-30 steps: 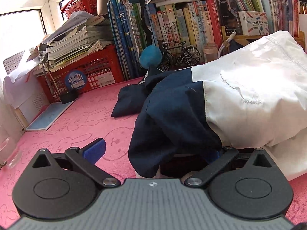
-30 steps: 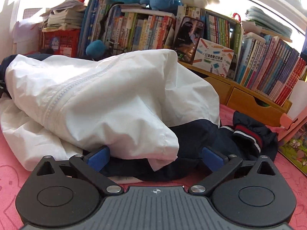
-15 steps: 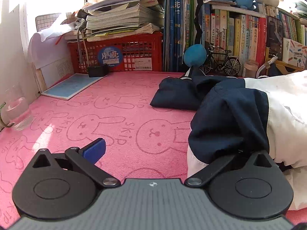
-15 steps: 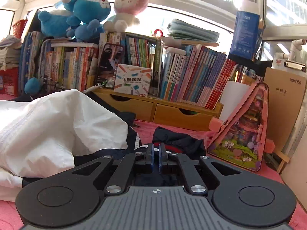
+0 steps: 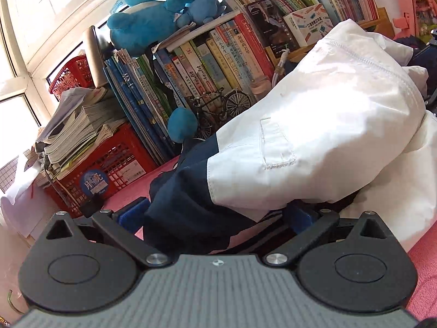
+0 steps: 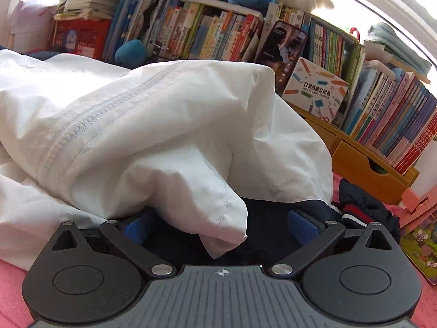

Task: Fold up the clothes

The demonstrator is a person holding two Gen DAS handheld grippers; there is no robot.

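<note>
Right wrist view: right hand-held gripper point(image 6: 218, 225) jaws opening, spread wide around the white-and-navy jacket point(image 6: 153, 125) heaped directly ahead on the desk point(image 6: 11, 281); best to seat both pads over one hem edge before closing.

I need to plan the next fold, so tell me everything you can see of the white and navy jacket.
The white and navy jacket is thin, crinkly woven fabric, heaped in a loose mound on the pink rabbit-print mat. Its body is white with a stitched seam and a sewn patch; navy panels spill out low. A navy cuff with red and white stripes lies beside it. Fabric sits between the open blue fingers of both grippers, left and right, the right opening.
</note>
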